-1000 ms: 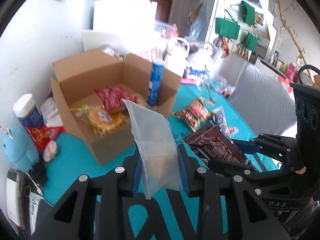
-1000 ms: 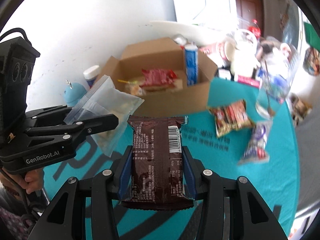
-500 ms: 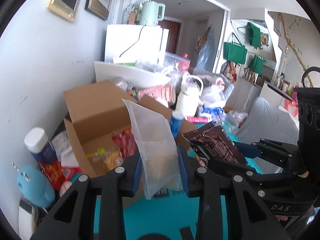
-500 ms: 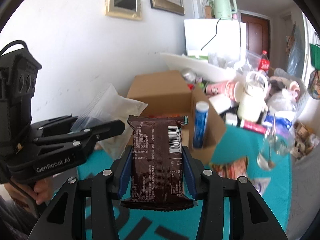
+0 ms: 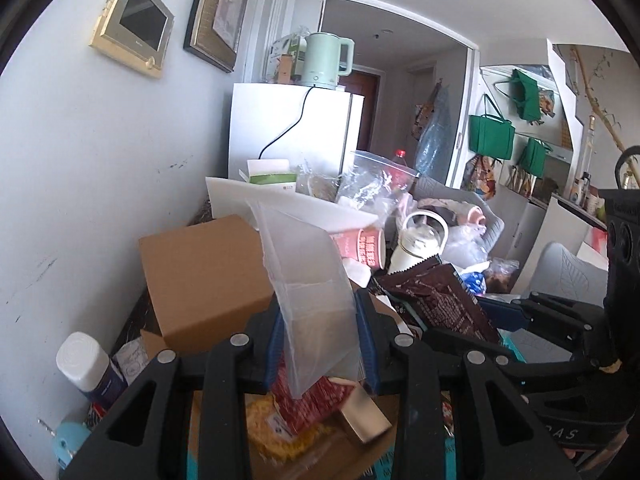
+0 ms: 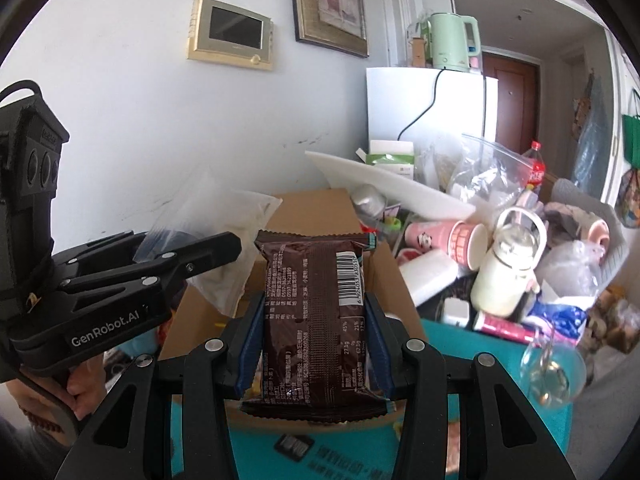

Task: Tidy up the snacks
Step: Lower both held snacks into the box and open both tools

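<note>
My left gripper [image 5: 322, 340] is shut on a clear plastic snack bag [image 5: 308, 288] and holds it over the open cardboard box [image 5: 208, 276]. Red and yellow snack packs [image 5: 304, 408] lie inside the box below it. My right gripper [image 6: 314, 344] is shut on a dark brown snack pack [image 6: 316, 320], held above the box's near edge [image 6: 400, 304]. The brown pack also shows in the left wrist view [image 5: 436, 300], to the right of the clear bag. The left gripper and its bag [image 6: 224, 240] show at left in the right wrist view.
The teal table [image 6: 500, 432] carries clutter behind the box: pink paper cups [image 6: 460, 244], a cream handled bottle [image 6: 508, 276], a glass [image 6: 554, 372] and plastic bags. A white-capped bottle [image 5: 86, 364] stands left of the box by the wall. A white fridge [image 5: 292, 132] stands behind.
Both grippers have risen and moved forward over the box with their packs still held. The view now tilts up toward the wall and the fridge.
</note>
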